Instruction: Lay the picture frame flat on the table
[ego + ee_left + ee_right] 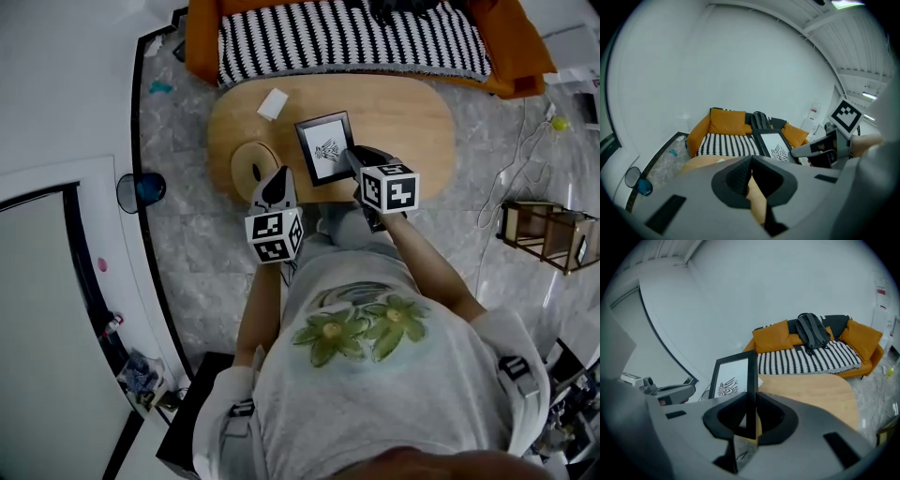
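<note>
Over the near side of the wooden table [412, 112], my right gripper [354, 161] pinches the right-hand side of the black picture frame [325, 147], jaws clamped on its thin edge. The frame leans back with its drawing facing up, not flat on the wood. I cannot tell whether its bottom edge touches. My left gripper [281, 180] hangs just beside the frame's left side, jaws pressed together on nothing. Beyond the table stands an orange sofa [511, 56].

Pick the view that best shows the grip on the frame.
Right gripper view: the frame stands edge-on, pinched between the right gripper's jaws. Head view shows the frame from above, its corner behind the gripper. Left gripper view shows only its face, not the contact.
</note>
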The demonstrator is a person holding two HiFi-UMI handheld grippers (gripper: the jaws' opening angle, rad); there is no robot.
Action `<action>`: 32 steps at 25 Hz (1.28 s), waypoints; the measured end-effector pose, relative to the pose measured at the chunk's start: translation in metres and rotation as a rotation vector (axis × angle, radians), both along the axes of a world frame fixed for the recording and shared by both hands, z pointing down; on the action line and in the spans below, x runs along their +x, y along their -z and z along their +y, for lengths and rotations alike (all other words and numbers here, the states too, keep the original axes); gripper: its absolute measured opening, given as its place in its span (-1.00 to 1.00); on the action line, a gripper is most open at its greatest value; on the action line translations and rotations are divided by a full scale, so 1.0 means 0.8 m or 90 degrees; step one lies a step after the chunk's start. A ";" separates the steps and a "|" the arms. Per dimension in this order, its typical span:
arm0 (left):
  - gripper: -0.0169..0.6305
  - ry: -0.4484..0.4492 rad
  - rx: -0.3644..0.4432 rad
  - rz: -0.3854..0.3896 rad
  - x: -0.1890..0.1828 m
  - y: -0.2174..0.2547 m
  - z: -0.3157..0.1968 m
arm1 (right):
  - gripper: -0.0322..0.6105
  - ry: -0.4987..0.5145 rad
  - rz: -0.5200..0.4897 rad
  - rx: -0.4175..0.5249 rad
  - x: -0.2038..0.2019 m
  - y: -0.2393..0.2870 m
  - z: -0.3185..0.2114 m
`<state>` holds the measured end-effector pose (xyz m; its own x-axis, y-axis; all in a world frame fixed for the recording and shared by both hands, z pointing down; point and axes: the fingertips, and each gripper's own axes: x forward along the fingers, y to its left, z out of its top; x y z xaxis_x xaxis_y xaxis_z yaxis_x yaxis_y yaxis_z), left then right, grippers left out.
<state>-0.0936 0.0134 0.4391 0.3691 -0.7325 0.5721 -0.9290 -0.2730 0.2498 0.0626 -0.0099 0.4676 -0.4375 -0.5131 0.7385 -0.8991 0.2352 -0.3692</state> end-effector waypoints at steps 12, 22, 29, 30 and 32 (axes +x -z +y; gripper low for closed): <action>-0.90 0.026 -0.016 -0.002 -0.008 -0.011 -0.002 | -0.67 0.023 0.010 -0.034 -0.004 -0.031 -0.004; -0.90 0.045 -0.028 -0.002 -0.014 -0.023 -0.005 | -0.67 0.044 0.015 -0.058 -0.011 -0.060 -0.014; -0.90 0.052 -0.039 0.000 -0.017 -0.032 -0.010 | -0.67 0.049 0.022 -0.083 -0.012 -0.081 -0.017; -0.90 0.054 -0.040 0.000 -0.018 -0.034 -0.010 | -0.67 0.050 0.023 -0.089 -0.012 -0.085 -0.016; -0.90 0.057 -0.041 0.000 -0.020 -0.036 -0.012 | -0.67 0.052 0.026 -0.097 -0.012 -0.092 -0.017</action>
<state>-0.1094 0.0035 0.4676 0.3038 -0.7241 0.6192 -0.9489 -0.1716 0.2649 0.0528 -0.0233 0.5409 -0.4409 -0.3582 0.8230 -0.8944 0.2519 -0.3695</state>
